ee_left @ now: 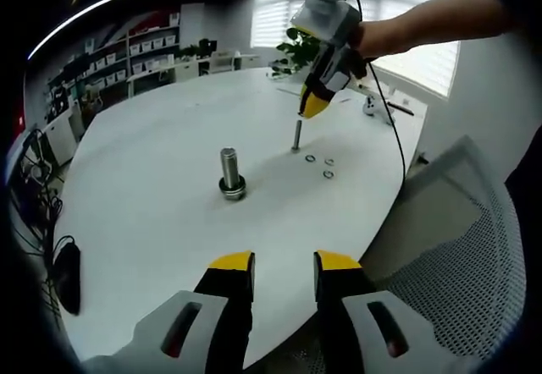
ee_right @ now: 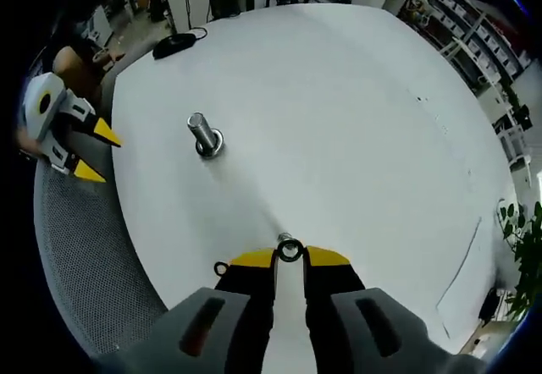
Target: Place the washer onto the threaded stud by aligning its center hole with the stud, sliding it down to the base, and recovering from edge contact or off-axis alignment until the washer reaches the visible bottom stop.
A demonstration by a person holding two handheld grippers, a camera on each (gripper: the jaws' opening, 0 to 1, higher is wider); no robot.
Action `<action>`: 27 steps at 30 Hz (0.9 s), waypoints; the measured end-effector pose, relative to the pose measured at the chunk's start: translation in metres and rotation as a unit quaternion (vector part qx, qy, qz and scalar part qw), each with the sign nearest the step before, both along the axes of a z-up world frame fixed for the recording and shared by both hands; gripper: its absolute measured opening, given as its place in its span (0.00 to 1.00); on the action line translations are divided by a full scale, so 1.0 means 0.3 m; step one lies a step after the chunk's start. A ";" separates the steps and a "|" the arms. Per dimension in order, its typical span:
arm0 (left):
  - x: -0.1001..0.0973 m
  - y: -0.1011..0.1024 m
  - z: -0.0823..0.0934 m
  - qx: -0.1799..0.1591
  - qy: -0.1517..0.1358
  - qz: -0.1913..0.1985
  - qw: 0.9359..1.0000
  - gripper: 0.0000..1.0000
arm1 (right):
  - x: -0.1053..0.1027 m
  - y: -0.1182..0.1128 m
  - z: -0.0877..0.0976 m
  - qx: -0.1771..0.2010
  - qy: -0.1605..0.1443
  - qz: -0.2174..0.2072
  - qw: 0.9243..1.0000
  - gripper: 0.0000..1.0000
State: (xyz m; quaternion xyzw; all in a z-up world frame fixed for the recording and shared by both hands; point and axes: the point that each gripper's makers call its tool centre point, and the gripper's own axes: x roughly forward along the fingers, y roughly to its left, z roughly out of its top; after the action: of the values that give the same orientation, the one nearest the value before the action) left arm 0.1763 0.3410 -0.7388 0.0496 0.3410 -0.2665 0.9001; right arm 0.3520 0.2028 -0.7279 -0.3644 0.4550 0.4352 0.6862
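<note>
The right gripper (ee_right: 290, 257) pinches a thin metal ring washer (ee_right: 290, 251) above the slim threaded stud (ee_left: 297, 134). The left gripper (ee_left: 284, 264) hangs unclenched, holding nothing, over the smooth white table's (ee_left: 152, 222) edge.

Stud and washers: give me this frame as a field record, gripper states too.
right gripper: shut on washer, above thin stud
left gripper: open, holding nothing, over near edge of white table
thick stud: upright, washers already at its base
loose washers: three flat on table beside thin stud
washer seated on thin stud: not yet
</note>
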 end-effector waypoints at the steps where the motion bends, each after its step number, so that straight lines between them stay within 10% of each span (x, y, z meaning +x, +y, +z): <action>1: 0.000 0.000 -0.002 0.001 0.001 0.000 1.000 0.26 | 0.002 0.002 -0.005 0.001 0.003 -0.003 1.000 0.14; 27: 0.002 0.003 -0.011 0.006 0.006 -0.002 1.000 0.26 | 0.017 -0.004 -0.146 -0.038 0.032 0.018 0.999 0.14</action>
State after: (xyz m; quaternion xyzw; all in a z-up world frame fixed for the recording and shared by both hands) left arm 0.1768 0.3419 -0.7419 0.0542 0.3478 -0.2662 0.8974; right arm 0.3570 0.2018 -0.7716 -0.3842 0.4861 0.4411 0.6492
